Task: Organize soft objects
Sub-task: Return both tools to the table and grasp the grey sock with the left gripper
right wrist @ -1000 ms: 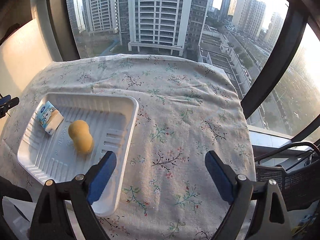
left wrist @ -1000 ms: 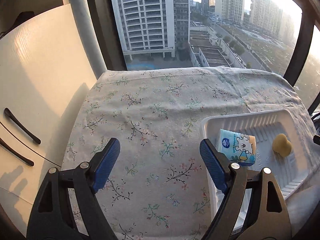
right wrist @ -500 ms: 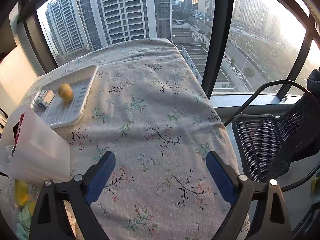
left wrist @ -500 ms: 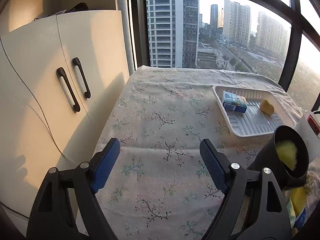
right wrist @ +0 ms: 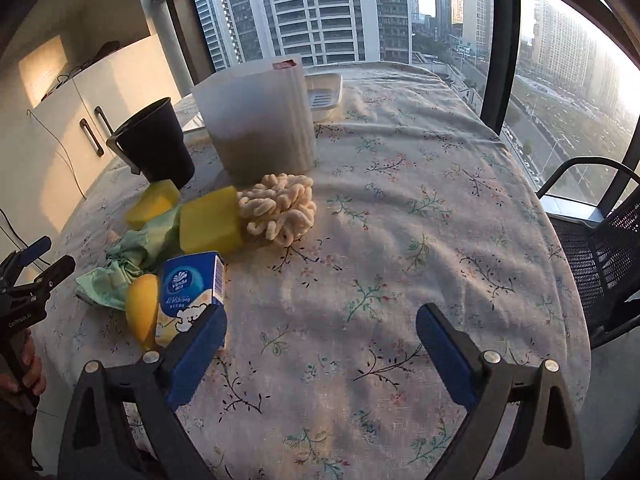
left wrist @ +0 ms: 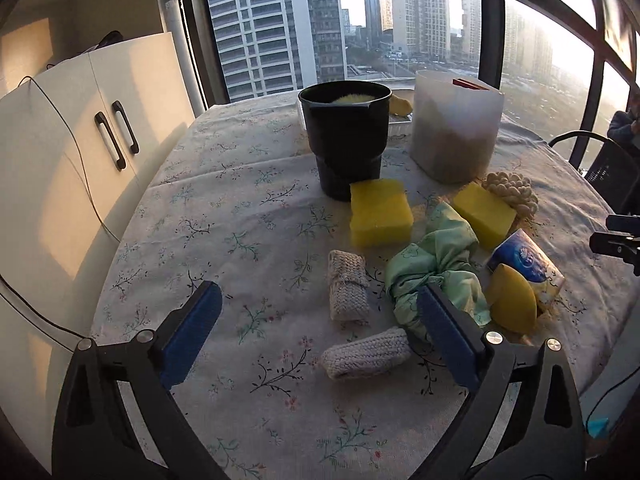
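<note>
Both hand-held grippers, left [left wrist: 320, 330] and right [right wrist: 320, 346], had just been opening, empty, above soft objects crowding the desk [left wrist: 248, 216].

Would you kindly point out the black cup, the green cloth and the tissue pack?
black cup [left wrist: 347, 148], left wrist view, front wall.
green cloth [left wrist: 434, 264], left wrist view, bunched middle.
tissue pack [right wrist: 191, 285], right wrist view, blue front face.

High-rise flat, likely a home: floral-print cotton tablecloth [left wrist: 240, 216] on table; cream two-door cupboard w/ dark handles [left wrist: 80, 152] at 9 o'clock; floor-to-ceiling window [left wrist: 360, 24] w/ tower blocks at 12; black mesh chair [right wrist: 600, 240] at 3.
</note>
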The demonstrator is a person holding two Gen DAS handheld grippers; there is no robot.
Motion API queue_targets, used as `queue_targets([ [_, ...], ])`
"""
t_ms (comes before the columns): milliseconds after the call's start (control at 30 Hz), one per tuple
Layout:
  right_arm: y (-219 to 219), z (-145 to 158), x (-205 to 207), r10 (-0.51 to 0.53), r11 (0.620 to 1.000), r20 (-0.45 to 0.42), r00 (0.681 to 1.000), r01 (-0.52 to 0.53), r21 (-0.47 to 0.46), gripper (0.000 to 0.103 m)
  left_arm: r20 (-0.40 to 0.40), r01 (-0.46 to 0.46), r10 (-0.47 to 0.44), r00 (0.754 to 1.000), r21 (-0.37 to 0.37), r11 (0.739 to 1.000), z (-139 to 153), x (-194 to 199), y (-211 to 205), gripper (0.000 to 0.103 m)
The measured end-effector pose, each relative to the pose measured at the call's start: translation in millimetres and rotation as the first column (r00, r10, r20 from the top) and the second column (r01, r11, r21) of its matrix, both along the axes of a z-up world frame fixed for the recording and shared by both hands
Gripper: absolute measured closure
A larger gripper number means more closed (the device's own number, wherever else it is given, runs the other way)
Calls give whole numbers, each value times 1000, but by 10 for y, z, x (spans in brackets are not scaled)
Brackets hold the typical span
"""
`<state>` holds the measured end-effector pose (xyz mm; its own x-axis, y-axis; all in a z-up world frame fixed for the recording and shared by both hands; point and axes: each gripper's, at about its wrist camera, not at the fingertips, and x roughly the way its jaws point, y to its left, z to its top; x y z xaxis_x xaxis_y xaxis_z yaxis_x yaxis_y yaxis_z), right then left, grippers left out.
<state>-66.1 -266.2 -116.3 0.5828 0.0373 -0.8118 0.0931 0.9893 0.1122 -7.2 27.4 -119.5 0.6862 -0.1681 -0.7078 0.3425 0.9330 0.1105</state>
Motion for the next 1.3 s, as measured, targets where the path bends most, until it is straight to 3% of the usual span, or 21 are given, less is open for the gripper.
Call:
queue_targets([
  [100, 256, -16, -41, 36, 999, 2, 999, -36, -24, 5, -45, 6, -3, 999, 62, 998, -107, -93, -102, 4],
  [267, 520, -71, 14, 80, 993, -14, 997, -81, -82, 6, -114, -6, 15, 993, 79, 997, -295, -160, -213, 4],
  [500, 689, -217, 185, 122, 991, -33, 992, -124, -53, 8, -240, -76, 48, 969, -108, 991, -492, -5, -74, 4],
  [633, 738, -263, 268, 126, 992, -23, 992, -127, -21, 8, -229, -110, 82, 970, -112, 988, -509, 57, -88, 4],
  [767, 721, -259, 326, 122, 992, -2, 992, -122, 34, 8, -218, -176, 165, 962, -36, 984, -538, 145, -126, 1],
  [867, 738, -247, 349, 140, 987, -11, 990, -139, 77, 9, -228, -169, 157, 961, -35, 985, -534, 155, -121, 0],
  [1067, 923, -213, 293, 194, 981, 0, 981, -193, -26, 12, -276, -189, 176, 945, -23, 982, -521, 208, -117, 0],
  [1300, 720, -256, 360, 122, 991, -21, 992, -120, 55, 19, -232, -214, 200, 952, -38, 976, -522, 126, -91, 4],
])
